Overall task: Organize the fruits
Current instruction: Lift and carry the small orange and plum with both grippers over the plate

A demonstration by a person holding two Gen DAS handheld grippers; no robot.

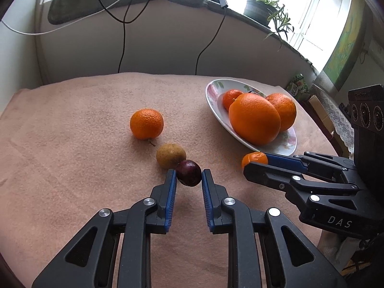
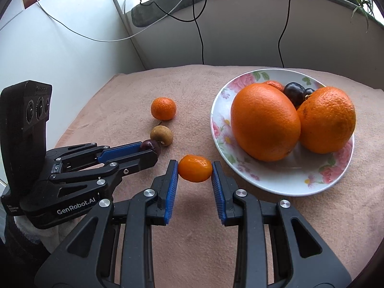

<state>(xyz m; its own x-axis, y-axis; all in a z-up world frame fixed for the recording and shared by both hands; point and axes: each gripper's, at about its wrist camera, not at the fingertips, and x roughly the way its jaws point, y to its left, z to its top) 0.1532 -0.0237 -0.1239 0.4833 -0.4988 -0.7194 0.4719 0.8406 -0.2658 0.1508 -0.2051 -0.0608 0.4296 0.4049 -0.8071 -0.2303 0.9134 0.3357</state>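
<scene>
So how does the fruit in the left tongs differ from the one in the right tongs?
The left tongs are shut on a dark purple plum; the right tongs are shut on a small orange tangerine. The plum looks smooth and nearly round, while the tangerine is dimpled and flatter. The plum sits against a brown fruit; the tangerine touches no other fruit, beside the plate. Both are small and gripped between blue pads.

Dark plum (image 1: 189, 173) & small tangerine (image 2: 195, 168) both pinched, off cloth. Tangerine (image 1: 146, 124) & brown fruit (image 1: 171, 155) on cloth; oranges (image 2: 265, 124) on flowered plate (image 2: 276, 182).
</scene>
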